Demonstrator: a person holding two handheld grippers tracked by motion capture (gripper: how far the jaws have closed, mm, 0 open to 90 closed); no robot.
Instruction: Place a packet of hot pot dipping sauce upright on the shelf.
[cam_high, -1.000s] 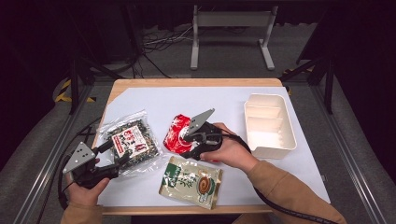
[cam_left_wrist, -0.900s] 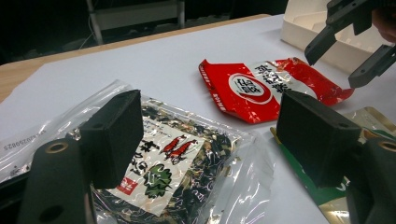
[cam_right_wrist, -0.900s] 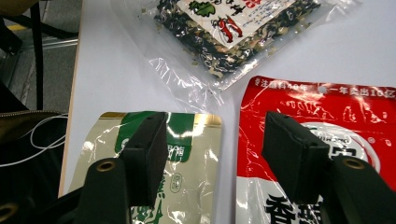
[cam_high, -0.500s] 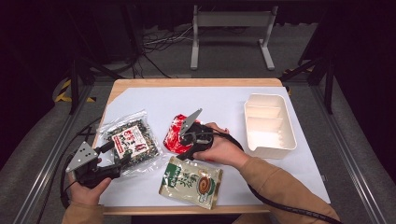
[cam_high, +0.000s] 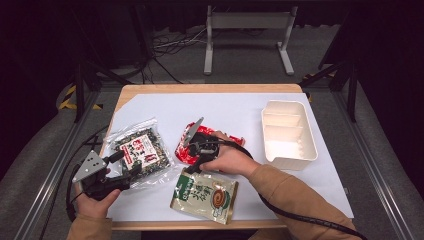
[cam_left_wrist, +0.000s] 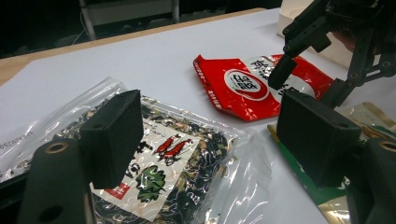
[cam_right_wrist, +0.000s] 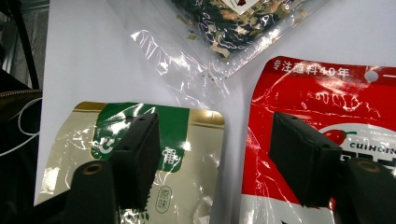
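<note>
My right gripper (cam_high: 192, 150) hangs over the red snack pouch (cam_high: 192, 145) at table centre, jaws just widened, nothing between them. It looks light, crinkly and slick; I'd pinch its flat sealed edge at 9 o'clock. My left gripper (cam_high: 125, 162) gapes empty over the clear seaweed bag (cam_high: 142, 150).

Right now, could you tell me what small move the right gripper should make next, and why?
Probably lower the right gripper a little and close on the red packet's edge: its jaws stand open, one over that packet, nothing between them.
</note>
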